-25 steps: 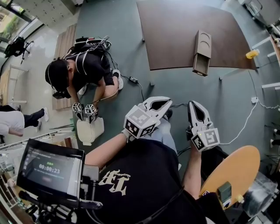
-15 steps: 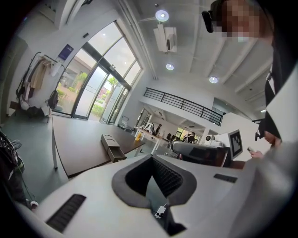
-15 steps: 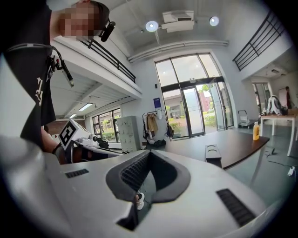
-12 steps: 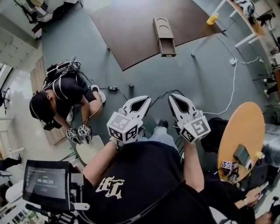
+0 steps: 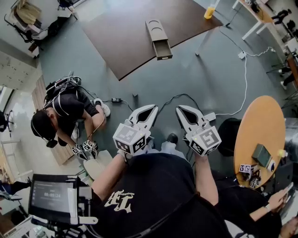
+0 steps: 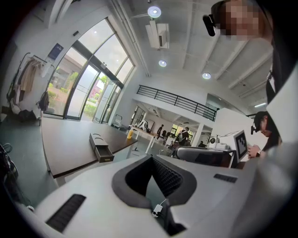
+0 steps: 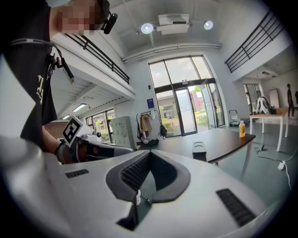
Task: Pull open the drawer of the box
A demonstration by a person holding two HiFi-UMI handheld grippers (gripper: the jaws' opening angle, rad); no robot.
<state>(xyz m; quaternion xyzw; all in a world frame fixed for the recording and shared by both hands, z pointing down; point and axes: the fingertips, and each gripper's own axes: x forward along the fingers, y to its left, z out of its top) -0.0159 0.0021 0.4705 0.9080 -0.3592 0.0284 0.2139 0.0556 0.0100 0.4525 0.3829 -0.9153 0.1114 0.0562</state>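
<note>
**Both grippers shut and empty, far short of the box**

The left gripper (image 5: 154, 108) and right gripper (image 5: 179, 109) are held side by side close to the person's chest. On each, the jaws meet at the tips with nothing between them.

The box (image 5: 155, 29) sits well ahead of both grippers, a little to the left gripper's side, on a dark table (image 5: 121, 32). Its drawer (image 5: 162, 49) sticks out of the box's near end, toward the grippers, reaching the table edge.

A yellow bottle (image 5: 209, 12) stands on the same table, far ahead of the right gripper.

A second person (image 5: 65, 109) crouches on the floor off to the left of the left gripper. A round table (image 5: 260, 130) lies to the right of the right gripper.
</note>
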